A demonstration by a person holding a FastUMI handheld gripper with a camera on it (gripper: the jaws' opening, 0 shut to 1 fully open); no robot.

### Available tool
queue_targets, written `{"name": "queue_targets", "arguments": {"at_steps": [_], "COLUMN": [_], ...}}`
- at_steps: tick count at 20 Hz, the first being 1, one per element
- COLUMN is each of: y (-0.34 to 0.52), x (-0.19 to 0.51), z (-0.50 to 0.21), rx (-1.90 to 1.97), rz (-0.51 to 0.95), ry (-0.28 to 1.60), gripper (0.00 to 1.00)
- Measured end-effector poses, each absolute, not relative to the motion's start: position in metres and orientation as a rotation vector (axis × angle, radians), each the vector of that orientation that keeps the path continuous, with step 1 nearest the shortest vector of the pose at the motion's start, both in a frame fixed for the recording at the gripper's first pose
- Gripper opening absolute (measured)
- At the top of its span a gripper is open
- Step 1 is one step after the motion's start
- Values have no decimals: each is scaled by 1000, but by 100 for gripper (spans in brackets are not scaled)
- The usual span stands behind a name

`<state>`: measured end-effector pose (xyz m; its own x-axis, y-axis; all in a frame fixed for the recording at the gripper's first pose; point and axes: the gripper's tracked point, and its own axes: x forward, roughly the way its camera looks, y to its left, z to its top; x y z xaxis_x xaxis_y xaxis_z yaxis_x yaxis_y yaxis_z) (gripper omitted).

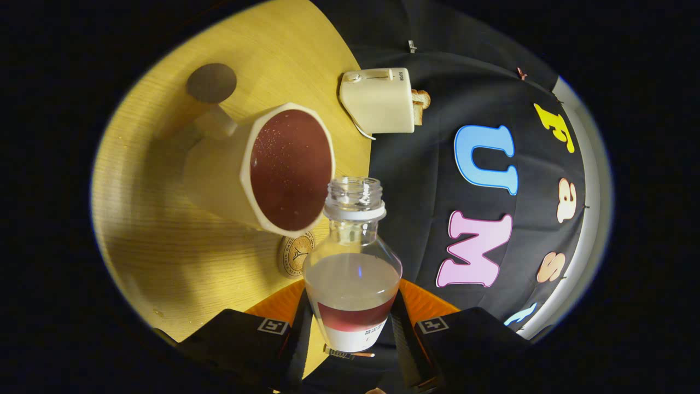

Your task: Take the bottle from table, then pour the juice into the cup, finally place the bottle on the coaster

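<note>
Gripping bottle (353, 268) above wooden table (164, 241)

The tongs (353, 328) squeeze the bottle (353, 273) from both sides, down near its white label, and its open top points ahead toward the cup (262, 169). A little red juice (355, 316) sits low in the bottle, and the cup just beyond its top is full of dark red juice. The cup stands on the yellow wooden surface (164, 246) with a round coaster (294, 254) just beside it, and farther off a cream toaster (380, 101) with a slice of toast (421, 105) in it sits by the black cloth wall.
</note>
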<state>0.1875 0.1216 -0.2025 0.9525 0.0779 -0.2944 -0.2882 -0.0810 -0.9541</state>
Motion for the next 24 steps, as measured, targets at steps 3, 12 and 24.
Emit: {"name": "queue_targets", "arguments": {"at_steps": [3,12,24], "y": [123,129,132], "x": [187,193,200], "z": [-199,-186,-175], "rx": [-1701,-1863,-2003], "rz": [308,307,313], "ry": [142,81,31], "gripper": [70,70,70]}}
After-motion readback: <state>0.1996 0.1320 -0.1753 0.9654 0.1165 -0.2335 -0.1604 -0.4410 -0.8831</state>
